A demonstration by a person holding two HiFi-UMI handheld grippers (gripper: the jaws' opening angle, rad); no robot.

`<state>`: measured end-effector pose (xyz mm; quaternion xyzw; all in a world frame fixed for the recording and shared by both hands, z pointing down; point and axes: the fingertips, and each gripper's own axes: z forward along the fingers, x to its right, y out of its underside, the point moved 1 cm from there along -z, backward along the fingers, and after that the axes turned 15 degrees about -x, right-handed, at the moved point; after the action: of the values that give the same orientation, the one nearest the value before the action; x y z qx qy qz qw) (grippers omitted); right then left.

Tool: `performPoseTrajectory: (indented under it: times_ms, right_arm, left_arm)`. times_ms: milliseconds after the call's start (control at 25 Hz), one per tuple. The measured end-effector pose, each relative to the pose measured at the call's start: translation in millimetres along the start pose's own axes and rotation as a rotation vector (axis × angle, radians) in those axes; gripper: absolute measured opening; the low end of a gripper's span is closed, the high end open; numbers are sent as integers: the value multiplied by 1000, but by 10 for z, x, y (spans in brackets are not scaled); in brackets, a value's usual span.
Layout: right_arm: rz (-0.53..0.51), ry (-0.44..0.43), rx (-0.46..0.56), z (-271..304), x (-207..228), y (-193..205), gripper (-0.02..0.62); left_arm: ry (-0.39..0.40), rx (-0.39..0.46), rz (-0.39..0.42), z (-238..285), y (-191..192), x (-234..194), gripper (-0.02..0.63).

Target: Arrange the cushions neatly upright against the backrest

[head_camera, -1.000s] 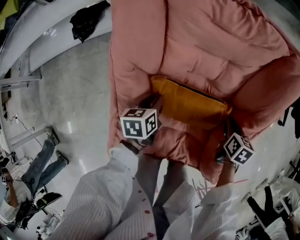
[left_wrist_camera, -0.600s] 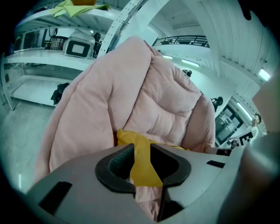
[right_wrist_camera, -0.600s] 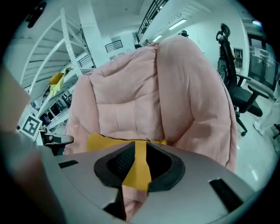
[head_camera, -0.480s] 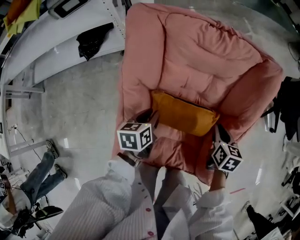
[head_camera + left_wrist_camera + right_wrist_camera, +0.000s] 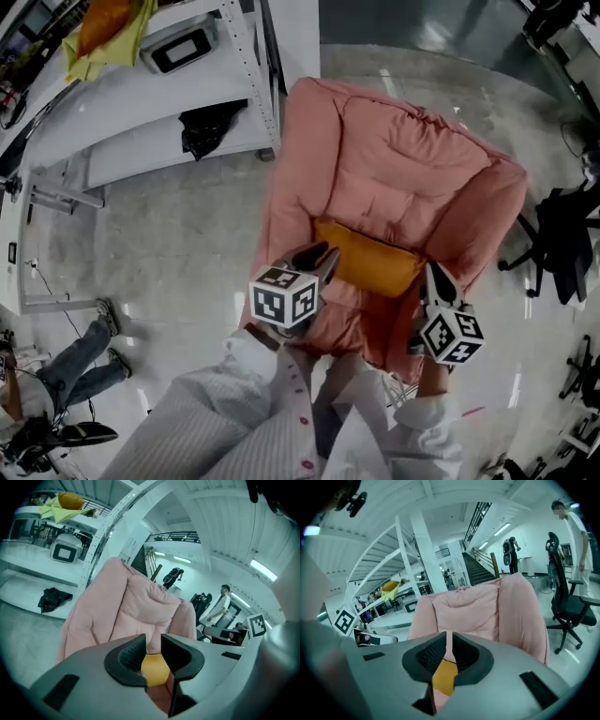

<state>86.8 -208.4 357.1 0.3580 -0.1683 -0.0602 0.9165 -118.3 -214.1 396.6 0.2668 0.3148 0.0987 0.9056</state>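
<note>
Left gripper [image 5: 318, 253] and right gripper [image 5: 433, 276]: jaws pinched on opposite ends of the orange cushion [image 5: 369, 267]. Cushion is held across the seat of the pink armchair [image 5: 403, 169], just before the backrest. Judged mid-placement; it remains to be settled upright against the backrest.

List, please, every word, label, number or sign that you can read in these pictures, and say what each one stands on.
No readable words, brands or numbers in any view.
Left marker cube: black-and-white square code patterns only, no letters or digits.
Right marker cube: the same kind of patterns, no letters or digits.
White box at the head view's upper left: any print is too small to read.
</note>
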Motion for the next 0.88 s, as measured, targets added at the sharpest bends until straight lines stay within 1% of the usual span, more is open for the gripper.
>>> performPoseTrajectory:
  times_ms: [120,240,480,720,880]
  right_arm:
    - [-37,-31,69,-272,-225,-248,38]
    - [-65,-62,129,-536,-453,-422,37]
    - [-132,-96,203,-973,-846,-662,31]
    - [-205,-114,260,-1291,-1169,-859,25]
    - [-237,-114,286,-1471,-1328,-918,21]
  left_arm:
    - [45,36,63,-203,-232,247,106]
    - [89,87,110,-443,-434,506,104]
    - [153,169,197,-890,-745,975,93]
    - [169,213,276,-1255,-805,1286,60]
    - [176,225,307,-1418,-763,1430,41]
